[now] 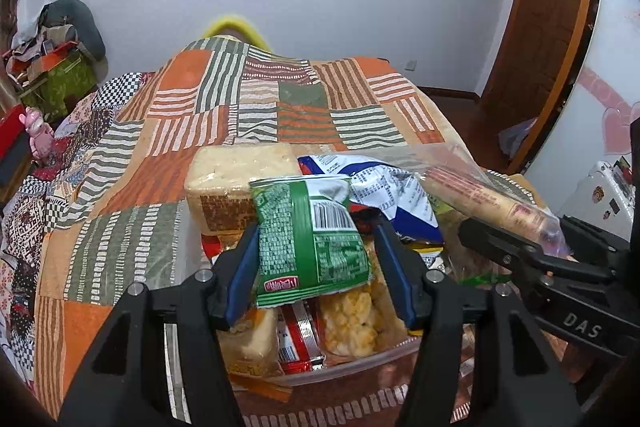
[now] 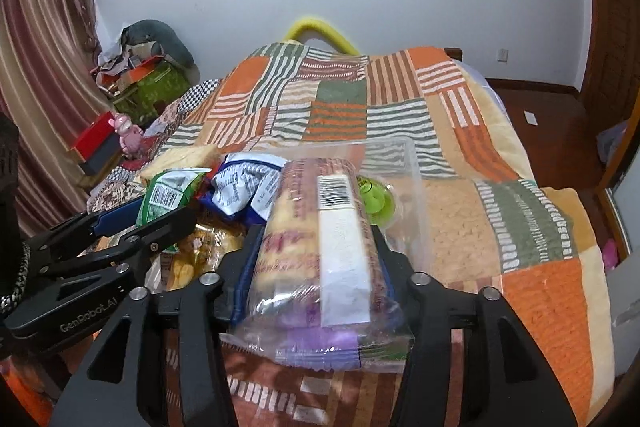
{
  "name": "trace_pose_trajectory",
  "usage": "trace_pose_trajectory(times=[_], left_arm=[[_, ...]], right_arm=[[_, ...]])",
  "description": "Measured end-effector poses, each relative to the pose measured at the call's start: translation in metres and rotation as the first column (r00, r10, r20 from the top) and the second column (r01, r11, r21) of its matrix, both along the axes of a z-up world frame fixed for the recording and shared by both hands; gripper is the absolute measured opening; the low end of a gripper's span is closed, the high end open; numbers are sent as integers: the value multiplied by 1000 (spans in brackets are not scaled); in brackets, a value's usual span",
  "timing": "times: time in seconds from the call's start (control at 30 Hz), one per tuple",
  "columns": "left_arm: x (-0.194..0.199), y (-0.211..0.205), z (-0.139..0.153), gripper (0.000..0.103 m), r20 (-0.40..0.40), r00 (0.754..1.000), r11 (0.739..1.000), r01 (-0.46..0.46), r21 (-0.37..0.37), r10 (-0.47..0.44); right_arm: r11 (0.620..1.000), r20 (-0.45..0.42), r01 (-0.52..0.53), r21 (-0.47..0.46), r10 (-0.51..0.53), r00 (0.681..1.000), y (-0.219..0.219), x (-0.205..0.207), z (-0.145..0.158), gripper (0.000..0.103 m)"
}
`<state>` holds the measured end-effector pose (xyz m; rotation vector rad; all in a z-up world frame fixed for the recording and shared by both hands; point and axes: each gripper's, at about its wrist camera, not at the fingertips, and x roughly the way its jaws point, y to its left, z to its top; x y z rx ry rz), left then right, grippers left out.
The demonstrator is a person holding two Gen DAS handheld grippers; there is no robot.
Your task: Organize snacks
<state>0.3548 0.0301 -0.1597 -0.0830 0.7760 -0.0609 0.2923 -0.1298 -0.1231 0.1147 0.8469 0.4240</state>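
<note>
My left gripper is shut on a green snack packet and holds it above a clear plastic bin full of snacks. The bin holds yellow puffed snacks, a red packet, a blue and white bag and a pale cracker pack. My right gripper is shut on a clear-wrapped roll of biscuits, which also shows at the right of the left wrist view. The green packet shows at the left of the right wrist view, in the left gripper.
Everything sits on a bed with an orange, green and white patchwork blanket. A second clear container with a lime green item lies behind the biscuit roll. Clutter and a red box stand at the far left; a wooden door is at the right.
</note>
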Motion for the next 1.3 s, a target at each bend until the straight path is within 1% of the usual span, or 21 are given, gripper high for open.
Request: trace_pose_trajectory(times=[0.1, 0.23, 0.37, 0.47, 0.57, 0.67, 0.73, 0.8, 0.87, 0.93, 1.07, 1.23, 1.3], left_arm=[[-6, 1, 6, 60, 9, 1000, 1000, 2, -2, -2], [-20, 2, 19, 60, 34, 999, 1000, 4, 0, -4], [-44, 2, 44, 60, 91, 996, 1000, 2, 10, -3], [-68, 4, 69, 60, 153, 988, 1000, 5, 7, -6], [-98, 6, 100, 60, 225, 974, 1000, 5, -3, -4], [-128, 8, 126, 63, 293, 956, 1000, 3, -19, 3], [-147, 9, 140, 67, 335, 942, 1000, -1, -26, 10], [-166, 7, 154, 68, 381, 925, 1000, -10, -23, 18], [-182, 6, 163, 71, 414, 910, 1000, -14, -14, 19], [-198, 3, 170, 74, 445, 895, 1000, -15, -3, 15], [-220, 2, 177, 81, 478, 878, 1000, -11, -7, 13], [-235, -1, 179, 92, 503, 864, 1000, -25, 5, 19], [-237, -2, 179, 94, 503, 864, 1000, -27, 14, 17]], right_arm=[[1000, 28, 6, -17, -6, 1000, -1, -7, 7, 61], [999, 75, -1, -36, 3, 997, -3, -19, 24, 63], [999, 139, -5, -49, 11, 990, -6, -37, 49, 63], [999, 182, -5, -34, 11, 983, -11, -52, 71, 63], [1000, 242, -3, -14, 6, 970, -15, -70, 96, 64], [1000, 303, -5, 0, 5, 953, -18, -91, 118, 65], [1000, 349, -8, 12, 3, 937, -20, -109, 132, 68], [1000, 401, -6, 24, -4, 916, -22, -127, 146, 74], [999, 441, -10, 36, -7, 897, -24, -143, 155, 75], [999, 467, -15, 44, -7, 884, -24, -155, 162, 76], [999, 498, 0, 55, -27, 867, -25, -171, 167, 78], [998, 508, 7, 61, -37, 860, -23, -176, 165, 88], [998, 505, 10, 60, -39, 862, -20, -175, 163, 93]])
